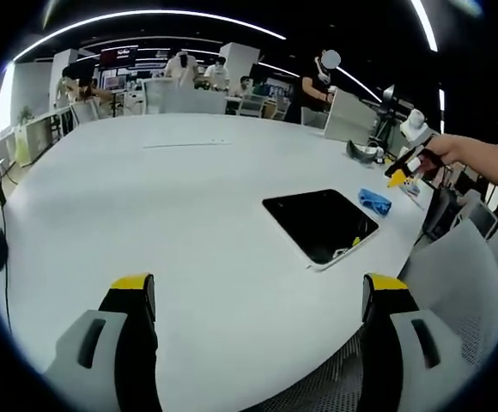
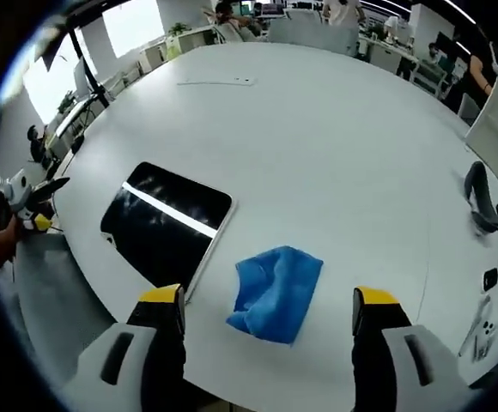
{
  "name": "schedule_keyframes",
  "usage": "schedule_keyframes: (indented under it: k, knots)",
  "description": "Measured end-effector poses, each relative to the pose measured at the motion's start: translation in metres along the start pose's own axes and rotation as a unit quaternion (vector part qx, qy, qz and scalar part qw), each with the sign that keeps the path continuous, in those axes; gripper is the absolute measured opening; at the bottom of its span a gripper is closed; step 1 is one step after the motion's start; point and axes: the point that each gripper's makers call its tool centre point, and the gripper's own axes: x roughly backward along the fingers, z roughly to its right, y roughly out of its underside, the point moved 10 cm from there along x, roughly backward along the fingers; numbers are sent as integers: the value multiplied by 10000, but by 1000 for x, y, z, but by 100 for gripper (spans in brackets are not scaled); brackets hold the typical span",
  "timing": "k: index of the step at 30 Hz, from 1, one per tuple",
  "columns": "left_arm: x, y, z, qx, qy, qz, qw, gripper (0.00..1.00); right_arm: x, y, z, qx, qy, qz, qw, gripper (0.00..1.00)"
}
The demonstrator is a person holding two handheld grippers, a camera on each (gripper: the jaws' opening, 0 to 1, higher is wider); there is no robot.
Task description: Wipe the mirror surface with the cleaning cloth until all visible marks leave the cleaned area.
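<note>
A dark rectangular mirror (image 1: 320, 223) (image 2: 164, 221) with a white edge lies flat on the white table (image 1: 172, 197) (image 2: 335, 154), near its rim. A crumpled blue cloth (image 2: 276, 292) (image 1: 374, 201) rests on the table just beside the mirror. My right gripper (image 2: 268, 311) hovers open right above the cloth's near side, nothing between its fingers. My left gripper (image 1: 258, 296) is open over bare table, well short of the mirror. In the left gripper view the right gripper (image 1: 408, 167) shows at the right, held by a hand. The left gripper (image 2: 26, 202) shows at the left edge of the right gripper view.
Grey headphones (image 2: 481, 202) (image 1: 362, 152) lie on the table past the cloth. Small items (image 2: 489, 300) sit near the right rim. A mesh chair back (image 1: 464, 283) stands by the table edge. People and desks (image 1: 197, 73) fill the background.
</note>
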Motion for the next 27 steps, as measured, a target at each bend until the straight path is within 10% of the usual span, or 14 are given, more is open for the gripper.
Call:
schedule_keyframes:
  k: [10, 27]
  knots:
    - [-1, 2, -2, 16, -76, -53, 10000, 99, -35, 7, 12, -16, 23, -47, 10000, 44]
    - [-1, 2, -4, 79, -99, -51, 9999, 99, -55, 15, 9, -312, 90, -201, 9993, 17]
